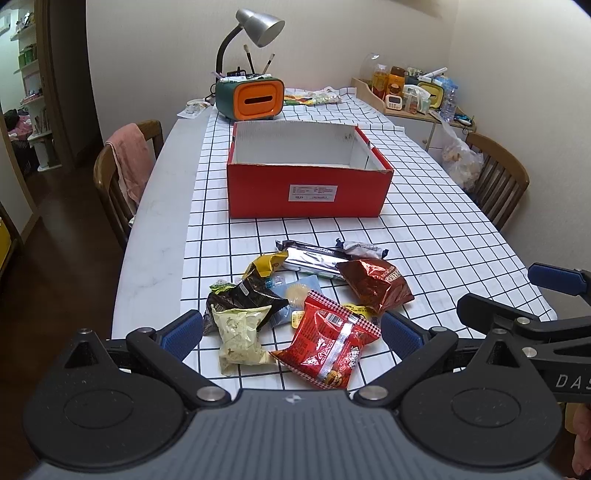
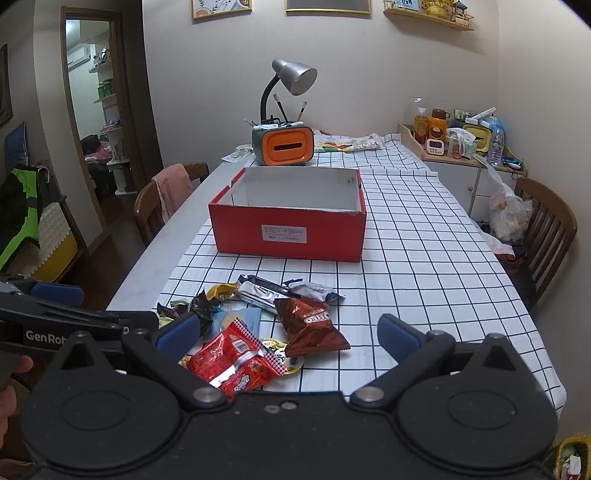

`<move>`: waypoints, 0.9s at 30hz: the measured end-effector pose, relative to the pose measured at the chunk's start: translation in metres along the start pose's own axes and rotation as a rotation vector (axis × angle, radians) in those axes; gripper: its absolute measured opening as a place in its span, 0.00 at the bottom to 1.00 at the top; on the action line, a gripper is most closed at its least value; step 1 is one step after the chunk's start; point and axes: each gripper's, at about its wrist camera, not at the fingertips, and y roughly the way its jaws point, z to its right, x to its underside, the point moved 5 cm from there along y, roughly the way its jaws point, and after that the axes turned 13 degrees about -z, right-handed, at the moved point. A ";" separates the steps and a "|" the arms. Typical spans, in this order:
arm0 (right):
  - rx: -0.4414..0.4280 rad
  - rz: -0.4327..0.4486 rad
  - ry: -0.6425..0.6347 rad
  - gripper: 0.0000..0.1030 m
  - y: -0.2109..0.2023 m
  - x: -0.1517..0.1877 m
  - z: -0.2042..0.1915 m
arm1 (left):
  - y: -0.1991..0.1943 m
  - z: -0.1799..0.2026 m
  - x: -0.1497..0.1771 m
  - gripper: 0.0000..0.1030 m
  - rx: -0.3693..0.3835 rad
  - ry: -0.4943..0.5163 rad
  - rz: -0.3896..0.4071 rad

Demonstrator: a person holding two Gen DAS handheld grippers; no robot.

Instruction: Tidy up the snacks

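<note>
**Snack pile in front of the red box, nothing in the tongs**

The red box (image 1: 309, 192) sits open-topped on the checked tabletop (image 1: 443, 229), and its white inside looks bare from here. The snack pile (image 1: 306, 295) lies on the near side of the box, a bit apart from it: a red packet (image 1: 328, 347) closest to the cameras, a brown Oreo bag (image 1: 376, 284) beside it, a pale green bag (image 1: 240, 336) on the other side, and a silver wrapper (image 1: 314, 260) nearest the box. Left tongs (image 1: 291, 334) are spread wide over the pile, gripping nothing. Right tongs (image 2: 288, 338) likewise (wide apart, empty). Behind the box stands an orange-and-green organizer (image 1: 251, 98) with a lamp (image 1: 258, 27).
</note>
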 end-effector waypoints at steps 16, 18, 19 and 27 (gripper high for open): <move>-0.034 -0.045 0.014 0.96 0.035 -0.006 0.020 | 0.030 -0.021 -0.008 1.00 -0.023 -0.045 -0.043; -0.039 -0.066 0.019 0.96 0.045 -0.006 0.024 | 0.039 -0.027 -0.010 1.00 -0.029 -0.059 -0.067; -0.045 -0.076 0.014 0.96 0.050 -0.005 0.026 | 0.044 -0.030 -0.009 1.00 -0.028 -0.066 -0.079; -0.130 -0.209 -0.058 0.96 0.091 0.000 0.014 | 0.077 -0.047 -0.010 0.99 -0.057 -0.071 -0.134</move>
